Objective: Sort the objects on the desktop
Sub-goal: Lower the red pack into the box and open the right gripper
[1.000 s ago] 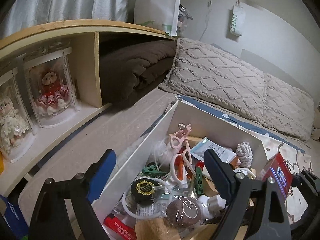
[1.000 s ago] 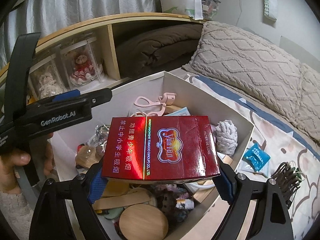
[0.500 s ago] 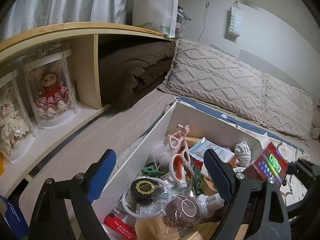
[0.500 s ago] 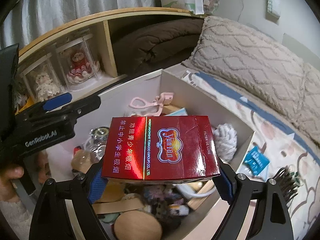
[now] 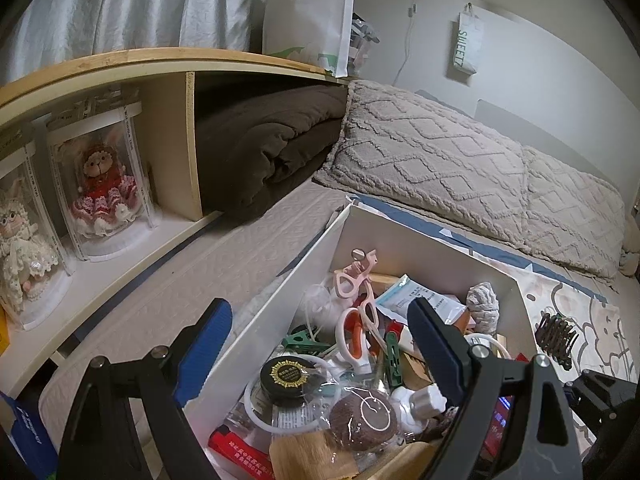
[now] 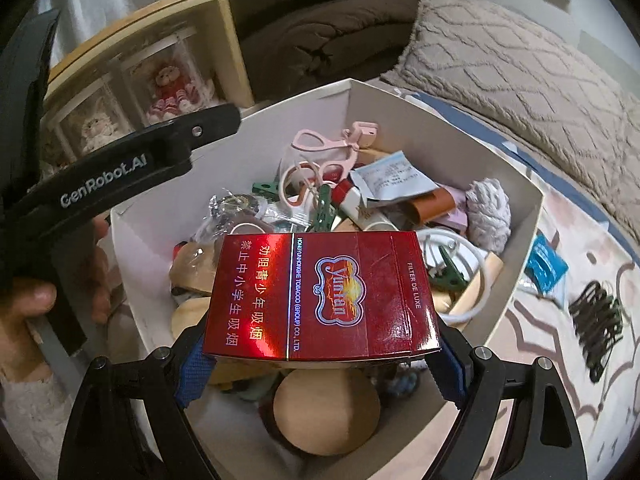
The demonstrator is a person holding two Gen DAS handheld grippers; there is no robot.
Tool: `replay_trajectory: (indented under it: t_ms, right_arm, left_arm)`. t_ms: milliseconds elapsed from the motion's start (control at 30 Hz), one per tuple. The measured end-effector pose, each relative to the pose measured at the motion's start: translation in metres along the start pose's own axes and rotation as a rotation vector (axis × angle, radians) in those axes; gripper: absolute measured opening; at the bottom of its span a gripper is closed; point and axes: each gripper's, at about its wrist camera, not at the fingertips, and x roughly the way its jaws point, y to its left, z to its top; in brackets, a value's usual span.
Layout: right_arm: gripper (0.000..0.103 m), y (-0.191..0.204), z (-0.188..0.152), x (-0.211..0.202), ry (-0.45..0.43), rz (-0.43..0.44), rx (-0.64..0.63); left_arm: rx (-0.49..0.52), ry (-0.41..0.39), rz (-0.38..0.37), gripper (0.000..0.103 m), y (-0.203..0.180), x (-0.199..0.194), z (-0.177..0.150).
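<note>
Gripping a red cigarette pack by its two short ends, the right tool has its blue pads clamped on the carton and holds it above the white box, which is crowded with odds and ends. Directly beneath the pack sits a round wooden lid; ahead of it lie pink scissors and a white cord.

The pack looks light and fairly stiff, though thin card will dent if squeezed hard, and its glossy wrap may slip. The end-to-end hold suits it, since the narrow ends resist crushing better than the broad faces.

The left tool hangs with its jaws wide apart and nothing between them, straddling the box's near-left wall, one pad outside it and the other over the clutter inside. To the right tool's right, outside the box on the patterned bedspread, lie a dark hair claw and a blue sachet, apparently not yet sorted.
</note>
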Motion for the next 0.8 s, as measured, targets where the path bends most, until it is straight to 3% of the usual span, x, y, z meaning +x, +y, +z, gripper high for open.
replay_trajectory:
  t_ms: [100,167,433,800]
  right_arm:
    - [0.09,-0.001,0.002,0.001,0.016,-0.004,0.022]
    - [0.103,-0.001,0.002,0.002,0.019,-0.013,0.028]
    - [0.103,-0.006,0.002,-0.002,-0.014,-0.048,0.035]
    - [0.103,-0.021,0.005,-0.012,-0.104,-0.012,0.097]
  left_arm:
    - [-0.007,-0.007,-0.006,0.09,0.001,-0.003,0.0]
    - [-0.006,-0.007,-0.005,0.09,0.001,-0.003,0.0]
    - [0.001,-0.003,-0.006,0.09,0.001,-0.004,-0.001]
    - [0.021,-0.002,0.003,0.09,-0.003,-0.005,-0.003]
